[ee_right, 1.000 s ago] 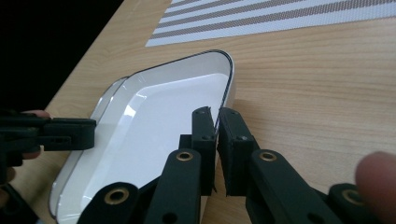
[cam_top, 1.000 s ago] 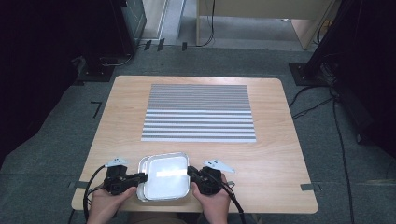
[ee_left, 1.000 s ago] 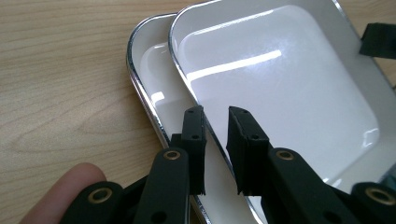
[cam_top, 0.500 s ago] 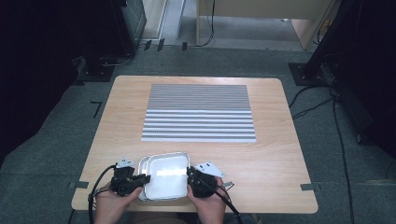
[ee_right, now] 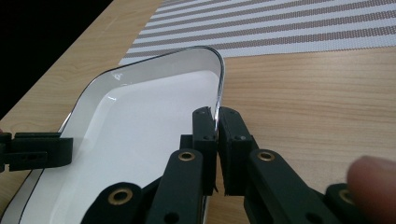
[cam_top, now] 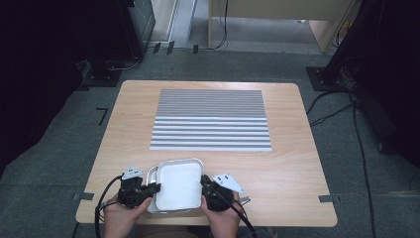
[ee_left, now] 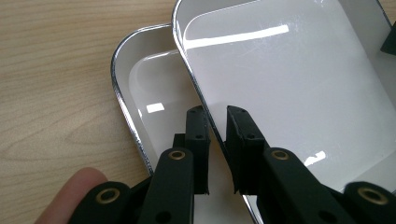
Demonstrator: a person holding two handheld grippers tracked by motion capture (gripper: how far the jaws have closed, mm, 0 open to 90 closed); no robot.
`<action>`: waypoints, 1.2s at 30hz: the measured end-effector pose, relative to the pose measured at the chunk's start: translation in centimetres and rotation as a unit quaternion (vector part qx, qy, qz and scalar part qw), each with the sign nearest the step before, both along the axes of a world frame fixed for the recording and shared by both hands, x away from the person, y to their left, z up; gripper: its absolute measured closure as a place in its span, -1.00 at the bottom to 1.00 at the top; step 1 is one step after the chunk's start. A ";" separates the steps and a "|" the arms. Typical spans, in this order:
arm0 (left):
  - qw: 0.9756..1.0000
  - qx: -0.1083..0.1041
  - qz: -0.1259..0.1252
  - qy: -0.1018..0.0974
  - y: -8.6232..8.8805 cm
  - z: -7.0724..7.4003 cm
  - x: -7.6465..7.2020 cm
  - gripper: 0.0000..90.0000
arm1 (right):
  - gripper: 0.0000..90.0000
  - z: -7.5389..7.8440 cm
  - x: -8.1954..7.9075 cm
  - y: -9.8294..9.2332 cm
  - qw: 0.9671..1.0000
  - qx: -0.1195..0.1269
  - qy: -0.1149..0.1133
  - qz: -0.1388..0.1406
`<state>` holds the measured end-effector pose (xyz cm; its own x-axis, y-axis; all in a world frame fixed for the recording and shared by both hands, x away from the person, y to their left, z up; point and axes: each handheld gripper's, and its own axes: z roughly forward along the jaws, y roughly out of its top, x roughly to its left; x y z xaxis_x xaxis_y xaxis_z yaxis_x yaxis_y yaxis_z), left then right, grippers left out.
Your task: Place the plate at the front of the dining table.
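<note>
At the desk's (cam_top: 277, 163) near edge, two stacked white trays. Left claw (ee_left: 215, 116) and right claw (ee_right: 217, 119) each pinch the top tray's (cam_top: 179, 183) thin, stiff, glossy, likely slippery rim on opposite sides.

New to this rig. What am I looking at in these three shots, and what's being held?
No robot here: a person holds a two-jaw tool in each hand. The high view looks down on a light wooden table with a grey-and-white striped placemat. The other two pictures come from cameras riding on each tool, looking along its black jaws. Near the person sit two white rectangular trays with shiny metal rims, stacked. The left hand-held gripper is shut on the upper white tray at its left rim; the right hand-held gripper pinches its opposite rim. The lower white tray peeks out beneath, offset to the left.
</note>
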<state>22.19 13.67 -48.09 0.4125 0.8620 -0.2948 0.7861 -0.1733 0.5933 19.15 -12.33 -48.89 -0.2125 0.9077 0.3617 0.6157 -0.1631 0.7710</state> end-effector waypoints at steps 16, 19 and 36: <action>1.000 -0.009 0.026 -0.011 -0.3 -0.4 0.1 0.82 | 0.88 -0.9 0.2 -0.7 1.000 0.017 -0.013 0.013; 0.999 -0.006 0.028 -0.016 -0.3 -0.4 0.0 0.82 | 0.78 -1.0 0.3 -0.6 1.000 0.005 -0.010 0.009; 0.998 -0.015 0.042 -0.033 -0.5 -0.1 -0.4 0.84 | 0.97 -0.5 0.4 0.1 0.999 0.027 -0.007 -0.029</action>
<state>21.84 13.13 -48.20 0.3578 0.8857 -0.2958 0.7563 -0.0891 0.6481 19.53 -12.24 -49.40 -0.1650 0.8979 0.4080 0.5924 -0.2405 0.7689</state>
